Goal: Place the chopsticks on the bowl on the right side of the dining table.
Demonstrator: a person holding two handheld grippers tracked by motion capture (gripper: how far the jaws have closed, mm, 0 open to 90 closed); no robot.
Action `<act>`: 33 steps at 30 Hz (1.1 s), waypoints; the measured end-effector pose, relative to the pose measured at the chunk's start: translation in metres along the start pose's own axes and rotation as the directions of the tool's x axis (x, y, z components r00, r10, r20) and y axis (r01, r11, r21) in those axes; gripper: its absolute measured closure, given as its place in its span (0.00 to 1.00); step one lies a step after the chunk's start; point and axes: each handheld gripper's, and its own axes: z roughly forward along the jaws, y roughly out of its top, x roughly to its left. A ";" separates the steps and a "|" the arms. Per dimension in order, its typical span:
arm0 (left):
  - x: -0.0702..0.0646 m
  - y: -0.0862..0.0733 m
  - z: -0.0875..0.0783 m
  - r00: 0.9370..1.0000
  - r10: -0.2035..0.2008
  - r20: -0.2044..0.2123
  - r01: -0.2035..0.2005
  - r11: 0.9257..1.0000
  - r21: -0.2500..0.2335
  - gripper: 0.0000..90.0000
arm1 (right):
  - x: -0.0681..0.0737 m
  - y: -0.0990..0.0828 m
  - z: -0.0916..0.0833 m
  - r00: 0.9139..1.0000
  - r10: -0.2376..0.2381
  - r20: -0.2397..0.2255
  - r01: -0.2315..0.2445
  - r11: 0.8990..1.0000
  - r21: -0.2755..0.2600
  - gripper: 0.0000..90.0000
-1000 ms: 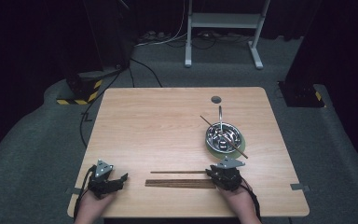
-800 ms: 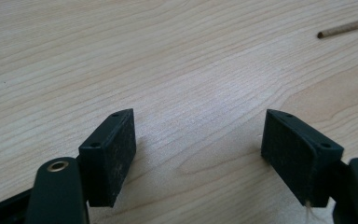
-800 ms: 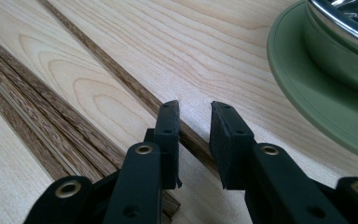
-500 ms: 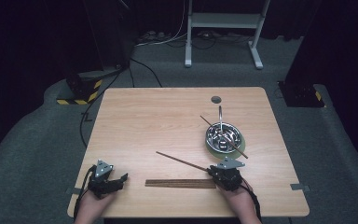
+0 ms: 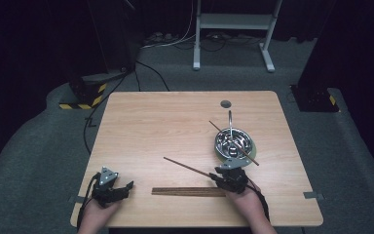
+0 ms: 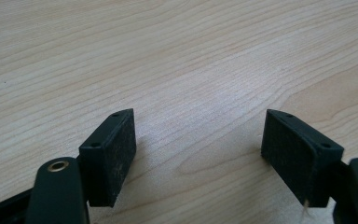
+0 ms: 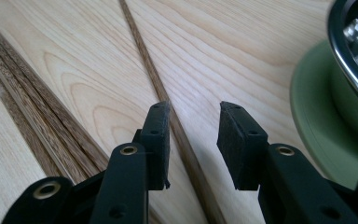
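Note:
A single dark wooden chopstick (image 5: pixel 187 166) (image 7: pixel 154 77) lies slantwise on the table, its near end between the jaws of my right gripper (image 5: pixel 222 176) (image 7: pixel 193 116). Those jaws have just been opening; there is a gap at the pads and they do not press on the stick. A bundle of several chopsticks (image 5: pixel 187 191) (image 7: pixel 32 98) lies flat just left of that gripper. A metal bowl (image 5: pixel 233 141) (image 7: pixel 354 51) on a green plate (image 7: pixel 317 107) stands behind it, with another chopstick (image 5: pixel 246 157) resting across it. My left gripper (image 5: pixel 126 186) (image 6: pixel 198 126) stands open over bare wood.
The wooden table (image 5: pixel 175 126) has a round grommet hole (image 5: pixel 225 104) near its back edge. A metal handle (image 5: pixel 230 121) sticks out of the bowl toward the back. Beyond the table are cables, a black-and-yellow marked base (image 5: pixel 80 100) and a white stand (image 5: pixel 233 29).
The single chopstick lay parallel to the bundle; its far end has swung toward the back of the table and it now lies slanted. The left gripper has not moved.

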 end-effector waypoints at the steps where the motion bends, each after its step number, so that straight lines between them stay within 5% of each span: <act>1: 0.000 0.000 0.000 1.000 0.001 0.002 -0.001 1.000 0.001 0.29 | 0.000 0.003 0.002 1.000 -0.020 -0.005 0.020 1.000 0.010 0.70; 6: 0.000 0.000 0.000 1.000 0.007 0.012 -0.007 1.000 0.001 0.29 | 0.000 0.013 0.008 0.998 -0.059 -0.030 0.060 0.996 0.062 0.72; 10: -0.001 0.000 0.000 1.000 0.009 0.015 -0.009 1.000 0.002 0.29 | 0.002 0.017 0.013 0.996 -0.081 -0.041 0.085 0.991 0.102 0.90; 28: -0.001 0.000 0.000 1.000 0.010 0.013 -0.010 1.000 0.001 0.29 | -0.002 0.022 0.024 0.991 -0.094 -0.091 0.107 0.983 0.151 0.90; 33: -0.001 0.000 0.000 1.000 0.010 0.014 -0.010 1.000 0.000 0.29 | 0.000 0.023 0.026 0.984 -0.151 -0.095 0.163 0.976 0.143 0.93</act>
